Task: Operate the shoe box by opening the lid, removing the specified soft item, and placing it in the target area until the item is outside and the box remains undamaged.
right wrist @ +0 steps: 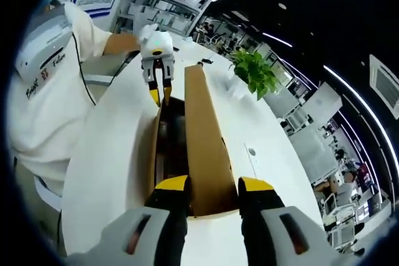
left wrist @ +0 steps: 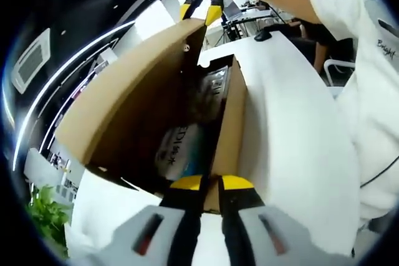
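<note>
White tabletop (right wrist: 112,154) in an open office: your two grippers work opposite ends of the cardboard shoe box (left wrist: 234,135).

Nearest in the left gripper view, your left gripper (left wrist: 212,183) has its yellow-tipped jaws nearly together on the near end wall of the box. Just beyond, the raised lid (left wrist: 124,104) tilts up and away, and down inside lies a pale item with blue print (left wrist: 181,144), too dim for you to tell what it is. At the far end, your right gripper (left wrist: 201,12) pinches the lid's top corner. In the right gripper view, its jaws straddle the lid's edge, seemingly gripping it. Past the box stand a potted plant (right wrist: 254,73) and shelving (right wrist: 168,4).
</note>
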A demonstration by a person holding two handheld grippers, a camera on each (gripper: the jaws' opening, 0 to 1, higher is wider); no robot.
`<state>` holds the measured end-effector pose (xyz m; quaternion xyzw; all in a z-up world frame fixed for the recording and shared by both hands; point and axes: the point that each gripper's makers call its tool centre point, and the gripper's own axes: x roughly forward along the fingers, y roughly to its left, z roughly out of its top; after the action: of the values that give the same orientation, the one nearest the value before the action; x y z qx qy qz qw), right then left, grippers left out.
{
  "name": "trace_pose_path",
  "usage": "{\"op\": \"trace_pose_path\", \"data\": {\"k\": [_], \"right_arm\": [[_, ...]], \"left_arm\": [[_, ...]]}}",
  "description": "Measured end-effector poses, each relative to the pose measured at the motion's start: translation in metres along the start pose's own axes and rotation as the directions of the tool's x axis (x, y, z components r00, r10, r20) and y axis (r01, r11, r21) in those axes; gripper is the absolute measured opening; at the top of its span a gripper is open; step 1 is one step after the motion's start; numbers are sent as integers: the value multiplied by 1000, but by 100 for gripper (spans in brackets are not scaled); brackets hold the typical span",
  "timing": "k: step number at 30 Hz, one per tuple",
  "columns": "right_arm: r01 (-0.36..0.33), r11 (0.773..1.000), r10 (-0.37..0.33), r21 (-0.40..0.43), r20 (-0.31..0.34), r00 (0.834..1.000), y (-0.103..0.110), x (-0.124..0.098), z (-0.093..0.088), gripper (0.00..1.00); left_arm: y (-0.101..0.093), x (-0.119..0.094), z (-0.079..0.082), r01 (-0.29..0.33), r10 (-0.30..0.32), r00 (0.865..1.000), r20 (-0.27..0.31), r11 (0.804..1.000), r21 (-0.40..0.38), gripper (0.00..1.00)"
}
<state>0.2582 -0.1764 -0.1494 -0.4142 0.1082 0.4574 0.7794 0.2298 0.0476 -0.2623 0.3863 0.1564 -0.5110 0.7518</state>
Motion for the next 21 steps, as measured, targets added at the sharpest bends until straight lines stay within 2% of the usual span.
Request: {"op": "trace_pose_path", "data": {"k": [3,9,12,17,19,21], "right_arm": [[16,1000,-16,-13,-5,1000,0,0,0,30],[113,994,-113,-11,25,993,-11,-4,3,30],[132,991,-132,-9,35,991,-12,-5,3,30],[228,974,-227,1,69,971,-23,-8,5,29],[283,959,-282,2,91,955,-28,-10,7,26],[308,951,-306,1,102,946,-28,-9,8,21]], "left_arm": [[0,0,0,6,-6,1000,3,1000,8,8],[1,1,0,40,-40,999,-22,999,-29,8],[1,1,0,54,-55,998,-22,998,-32,8],[0,1,-1,53,-54,998,-17,998,-40,8],[0,1,-1,51,-52,999,-16,998,-40,8],[0,1,-1,50,-51,999,-13,998,-35,8]]}}
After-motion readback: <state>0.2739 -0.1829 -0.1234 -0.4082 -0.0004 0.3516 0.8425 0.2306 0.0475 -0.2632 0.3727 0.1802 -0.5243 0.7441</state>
